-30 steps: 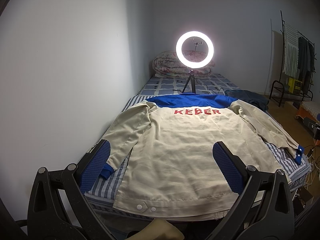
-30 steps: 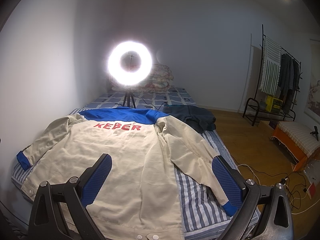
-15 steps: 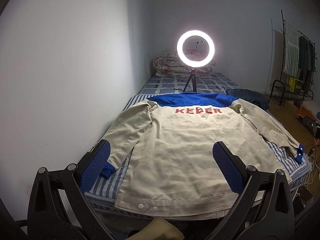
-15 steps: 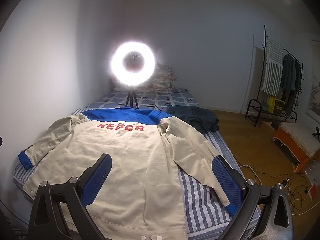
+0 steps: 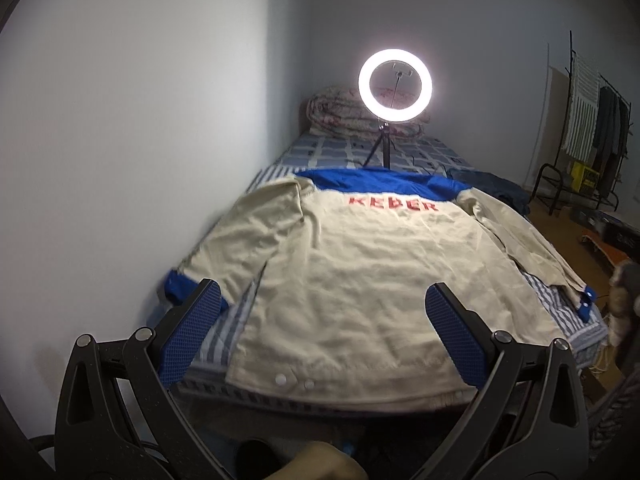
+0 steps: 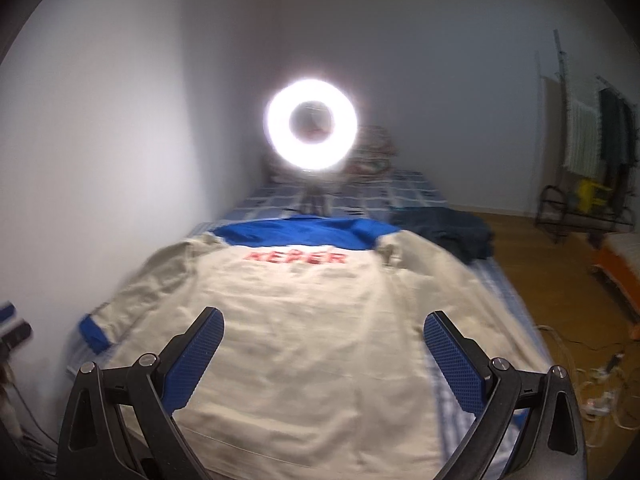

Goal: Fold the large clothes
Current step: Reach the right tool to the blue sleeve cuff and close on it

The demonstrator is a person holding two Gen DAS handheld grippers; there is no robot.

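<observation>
A large beige jacket (image 5: 360, 272) with a blue yoke, blue cuffs and red lettering lies back-up and spread flat on the striped bed (image 5: 224, 328). Both sleeves lie out to the sides. It also shows in the right wrist view (image 6: 312, 344). My left gripper (image 5: 322, 332) is open and empty, held above the jacket's hem near the bed's foot. My right gripper (image 6: 322, 356) is open and empty, held above the jacket's lower back.
A lit ring light on a tripod (image 5: 395, 86) stands on the bed behind the jacket. A rolled quilt (image 5: 340, 114) lies at the head. A dark garment (image 6: 452, 232) lies at the right. A clothes rack (image 5: 592, 120) stands right. The wall runs along the left.
Both views have swung. The right gripper has moved left, over the middle of the jacket. The left gripper has shifted slightly. The jacket has not moved.
</observation>
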